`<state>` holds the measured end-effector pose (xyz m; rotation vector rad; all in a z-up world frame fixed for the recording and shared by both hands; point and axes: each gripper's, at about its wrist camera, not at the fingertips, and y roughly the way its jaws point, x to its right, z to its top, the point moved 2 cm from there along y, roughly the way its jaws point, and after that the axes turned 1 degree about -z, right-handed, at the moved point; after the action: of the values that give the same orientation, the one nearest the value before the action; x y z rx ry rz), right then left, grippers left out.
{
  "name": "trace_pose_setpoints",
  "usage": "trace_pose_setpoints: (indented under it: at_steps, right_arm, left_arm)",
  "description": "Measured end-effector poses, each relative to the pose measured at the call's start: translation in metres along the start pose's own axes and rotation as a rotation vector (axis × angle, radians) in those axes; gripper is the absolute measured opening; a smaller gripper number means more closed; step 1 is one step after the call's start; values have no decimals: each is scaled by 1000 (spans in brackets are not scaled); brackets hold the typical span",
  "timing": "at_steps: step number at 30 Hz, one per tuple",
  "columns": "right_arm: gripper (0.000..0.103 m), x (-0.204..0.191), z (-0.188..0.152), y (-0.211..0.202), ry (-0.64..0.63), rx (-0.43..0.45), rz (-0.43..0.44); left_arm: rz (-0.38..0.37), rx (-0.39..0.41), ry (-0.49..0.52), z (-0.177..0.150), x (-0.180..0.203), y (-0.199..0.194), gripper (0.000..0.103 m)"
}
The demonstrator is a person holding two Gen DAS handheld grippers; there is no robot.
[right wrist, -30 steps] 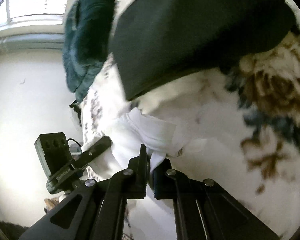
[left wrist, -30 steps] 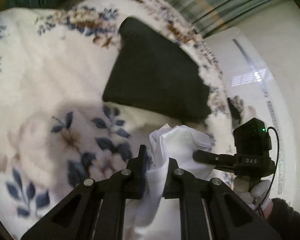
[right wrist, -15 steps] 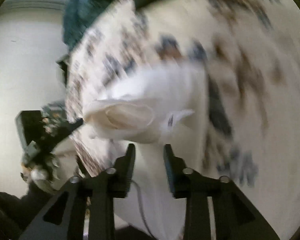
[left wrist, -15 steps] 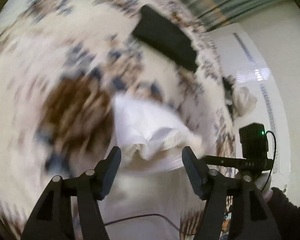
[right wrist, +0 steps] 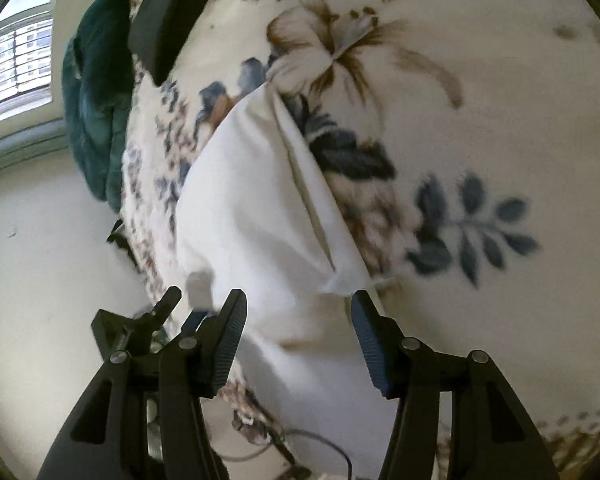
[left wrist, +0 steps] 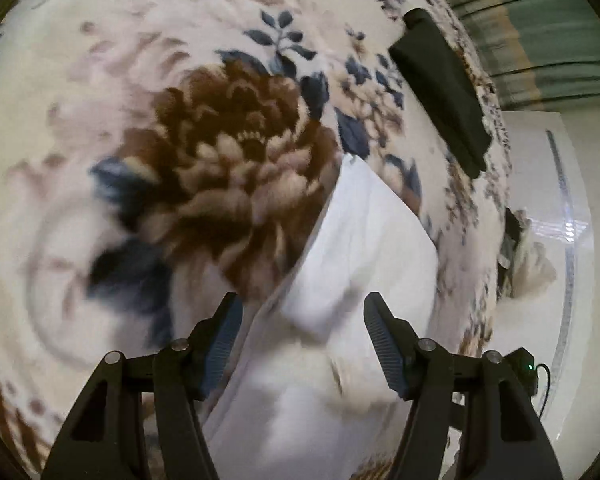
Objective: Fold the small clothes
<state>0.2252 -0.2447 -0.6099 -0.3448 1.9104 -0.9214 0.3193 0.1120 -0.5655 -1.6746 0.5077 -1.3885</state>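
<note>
Both tongs released above white garment on floral blanket.
Left tongs [left wrist: 303, 320] and right tongs [right wrist: 298, 318] are held spread, angled down; white garment [left wrist: 364, 240] lies at 12 o'clock, black folded cloth [left wrist: 440, 92] at 1 o'clock on the floral blanket [left wrist: 180, 160].

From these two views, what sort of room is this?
Probably a bedroom: a floral plush blanket covers what looks like a bed, clothes lie on it, and a window with blinds sits beside curtains.
</note>
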Motion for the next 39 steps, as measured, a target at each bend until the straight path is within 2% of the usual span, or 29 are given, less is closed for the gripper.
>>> trace_pose_setpoints:
  at_steps: [1, 2, 3, 4, 6, 12, 17, 23, 25, 26, 27, 28, 29, 30, 32, 33, 35, 39]
  right_arm:
    - [57, -3, 3, 0, 2, 1, -17]
    - [57, -5, 3, 10, 5, -4, -40]
    - [53, -6, 2, 15, 6, -8, -52]
    - [34, -8, 0, 18, 5, -3, -61]
    - [13, -10, -5, 16, 0, 5, -64]
    - [9, -13, -18, -11, -10, 35, -69]
    - [9, -11, -22, -14, -56, 12, -137]
    - [9, -4, -15, 3, -71, 2, -214]
    - [13, -1, -13, 11, -62, -24, -224]
    - [15, 0, -12, 11, -58, -28, -217]
    - [24, -1, -13, 12, -58, -45, -201]
    - [38, -1, -14, 13, -60, -60, -187]
    - [43, -2, -18, 12, -70, -78, -164]
    - [49, -3, -23, 8, -82, -85, -149]
    - [52, 0, -38, 0, -110, -100, -159]
    - [52, 4, -48, -5, -121, -114, -172]
    - [52, 14, -65, -11, -122, -137, -185]
    - [52, 45, -111, -20, -95, -207, -202]
  left_arm:
    - [24, 10, 5, 1, 2, 4, 30]
    - [31, 12, 14, 0, 4, 6, 12]
    - [31, 4, 30, -1, 9, 7, 7]
    - [46, 16, 47, -3, 13, 5, 7]
    - [46, 34, 65, -8, 19, -5, 7]
    - [28, 22, 41, -16, 18, -17, 7]
    - [60, -22, 50, -19, 10, 1, 7]
    - [93, -40, 99, -24, 7, 12, 9]
    - [88, -51, 112, -24, 10, 10, 12]
    - [63, -52, 117, -25, 12, 7, 14]
    - [28, -47, 129, -26, 13, 1, 20]
    - [12, -39, 139, -28, 15, -4, 31]
    - [-4, -29, 148, -30, 16, -11, 39]
    - [-22, -22, 154, -35, 15, -20, 55]
    - [-61, -19, 156, -46, 11, -37, 57]
    - [-56, -22, 156, -55, 7, -47, 57]
    - [-37, -44, 163, -75, -3, -60, 57]
    - [55, -138, 164, -125, -35, -70, 57]
